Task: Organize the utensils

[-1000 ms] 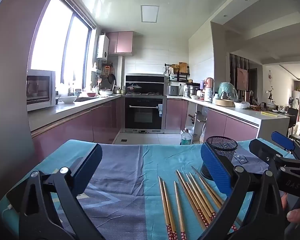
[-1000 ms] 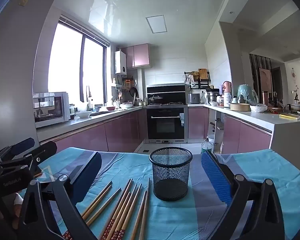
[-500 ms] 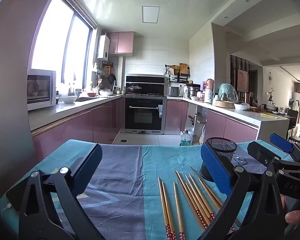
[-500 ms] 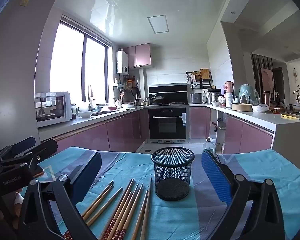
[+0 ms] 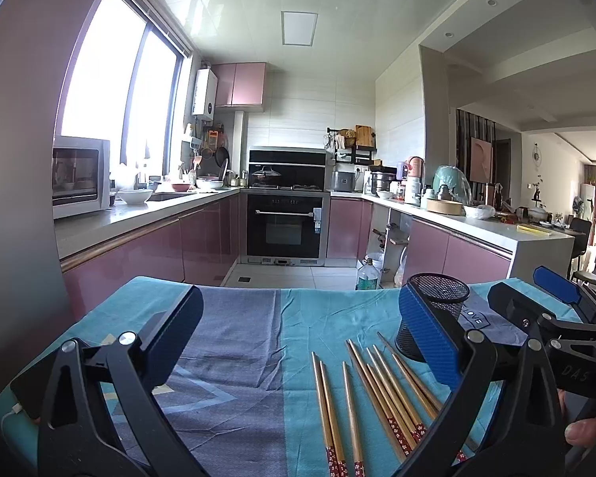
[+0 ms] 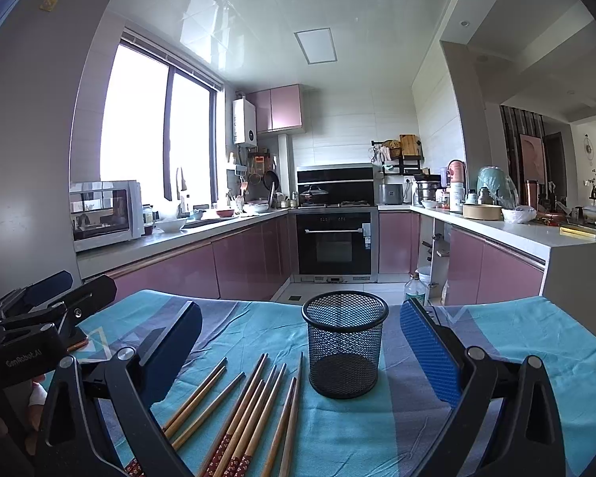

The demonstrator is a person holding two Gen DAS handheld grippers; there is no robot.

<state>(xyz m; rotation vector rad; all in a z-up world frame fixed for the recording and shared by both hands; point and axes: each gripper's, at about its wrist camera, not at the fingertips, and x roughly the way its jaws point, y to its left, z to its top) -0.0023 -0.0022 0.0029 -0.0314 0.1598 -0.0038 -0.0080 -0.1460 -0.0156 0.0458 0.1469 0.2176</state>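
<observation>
Kitchen behind; teal-and-grey cloth (image 6: 496,357) covers work surface. Chopsticks (image 6: 254,409) lie loose, fanned just ahead of your right gripper (image 6: 298,361), toward its left finger; mesh cup (image 6: 345,348) stands upright, empty, dead ahead between its fingers. Your left gripper (image 5: 298,342) sees chopsticks (image 5: 377,393) by its right finger. Both tools spread wide, holding nothing, touching nothing. Step judged: pre-grasp. Next move calls for lowering onto one chopstick, closing, lifting into cup.
</observation>
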